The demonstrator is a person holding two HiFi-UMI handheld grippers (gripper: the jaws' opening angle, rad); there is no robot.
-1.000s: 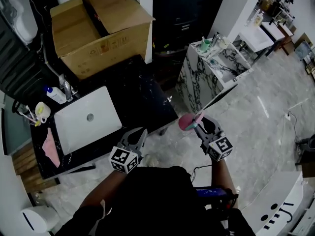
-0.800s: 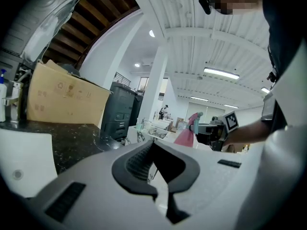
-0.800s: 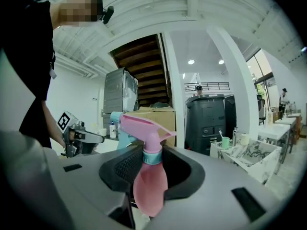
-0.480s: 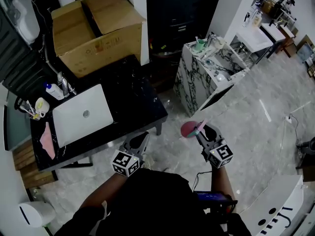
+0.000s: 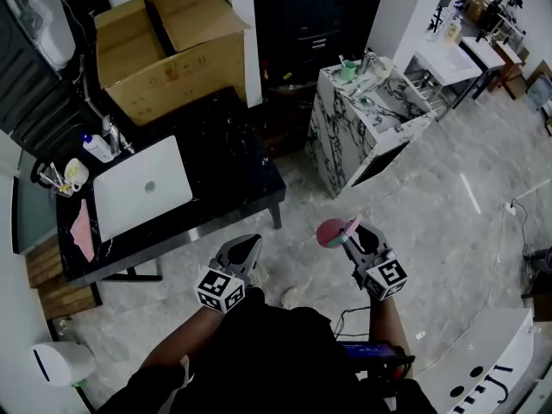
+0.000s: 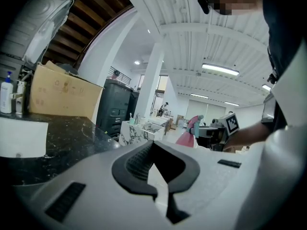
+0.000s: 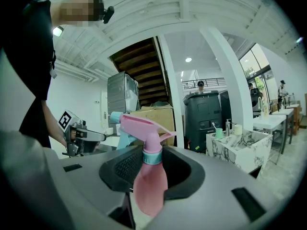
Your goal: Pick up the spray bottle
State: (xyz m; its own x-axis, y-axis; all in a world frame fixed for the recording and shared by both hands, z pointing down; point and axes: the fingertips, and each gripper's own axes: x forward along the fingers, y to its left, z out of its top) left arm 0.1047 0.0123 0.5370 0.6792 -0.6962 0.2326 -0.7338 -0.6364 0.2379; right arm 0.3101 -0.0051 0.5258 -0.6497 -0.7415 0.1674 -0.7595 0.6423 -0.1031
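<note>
The pink spray bottle (image 5: 329, 232) with a teal collar hangs over the grey floor. My right gripper (image 5: 354, 229) is shut on its neck. In the right gripper view the bottle (image 7: 149, 186) stands upright between the dark pads, in the right gripper (image 7: 151, 162), trigger head pointing left. My left gripper (image 5: 244, 247) is held level beside it, a little apart, jaws open with nothing between them. The left gripper view shows the left gripper (image 6: 156, 164) empty, with the bottle (image 6: 189, 131) and the right gripper (image 6: 218, 128) off to the right.
A black marble table (image 5: 233, 171) lies ahead, with a white laptop (image 5: 142, 198), a pink cloth (image 5: 84, 235) and small bottles (image 5: 95, 145). Behind it stands a cardboard box (image 5: 168, 46). A marble-patterned cabinet (image 5: 366, 123) stands to the right, a white bin (image 5: 65, 360) at the lower left.
Both grippers have drawn back from the black table, which now lies farther ahead. The right gripper still holds the pink bottle, and the left is still empty.
</note>
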